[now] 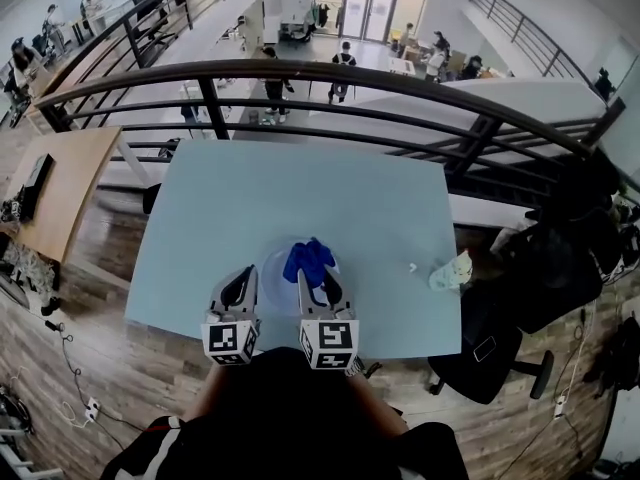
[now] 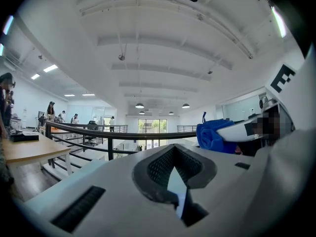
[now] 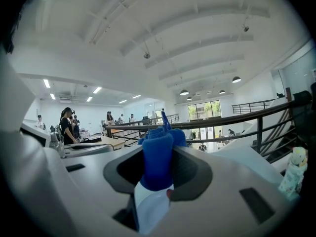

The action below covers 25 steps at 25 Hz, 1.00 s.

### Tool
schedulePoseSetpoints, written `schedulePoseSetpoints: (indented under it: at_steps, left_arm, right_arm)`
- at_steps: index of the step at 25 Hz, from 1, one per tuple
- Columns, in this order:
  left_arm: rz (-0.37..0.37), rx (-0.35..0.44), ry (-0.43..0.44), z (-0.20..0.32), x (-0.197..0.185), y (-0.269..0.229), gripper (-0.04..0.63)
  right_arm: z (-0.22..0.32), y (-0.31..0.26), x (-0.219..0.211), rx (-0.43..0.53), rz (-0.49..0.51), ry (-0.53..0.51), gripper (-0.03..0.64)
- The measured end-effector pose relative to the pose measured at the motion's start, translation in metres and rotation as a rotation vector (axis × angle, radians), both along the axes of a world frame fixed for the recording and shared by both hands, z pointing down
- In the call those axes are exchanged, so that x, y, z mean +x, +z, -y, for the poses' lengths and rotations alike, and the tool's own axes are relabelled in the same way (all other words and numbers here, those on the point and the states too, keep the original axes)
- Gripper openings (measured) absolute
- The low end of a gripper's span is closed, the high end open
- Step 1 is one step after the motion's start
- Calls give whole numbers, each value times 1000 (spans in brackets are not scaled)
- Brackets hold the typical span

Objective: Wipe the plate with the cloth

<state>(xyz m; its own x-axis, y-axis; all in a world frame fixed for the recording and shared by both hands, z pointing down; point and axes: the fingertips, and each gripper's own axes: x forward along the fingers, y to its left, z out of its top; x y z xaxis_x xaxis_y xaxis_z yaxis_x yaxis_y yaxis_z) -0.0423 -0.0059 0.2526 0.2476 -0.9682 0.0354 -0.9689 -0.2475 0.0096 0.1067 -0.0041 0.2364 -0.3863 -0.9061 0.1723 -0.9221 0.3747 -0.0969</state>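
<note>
A pale round plate lies at the near middle of the light blue table. My left gripper is at the plate's left rim. In the left gripper view the jaws are closed on a thin pale sliver, the plate's edge. My right gripper is shut on a blue cloth, which bunches out over the plate's right side. In the right gripper view the cloth fills the gap between the jaws, with the pale plate below it. The cloth also shows in the left gripper view.
A crumpled white wad lies on the table's right side, also seen in the right gripper view, with a small white scrap beside it. A black railing runs behind the table. A black chair stands at the right.
</note>
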Motion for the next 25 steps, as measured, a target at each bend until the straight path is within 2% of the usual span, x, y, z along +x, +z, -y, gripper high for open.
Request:
schedulePoseSetpoints:
  at_steps: [8, 25]
  left_arm:
    - [-4, 25, 6, 8, 7, -15, 2]
    - [11, 43, 10, 7, 7, -12, 2]
  right_arm:
    - [3, -9, 6, 15, -8, -6, 120]
    - [5, -4, 2, 9, 1, -17, 120]
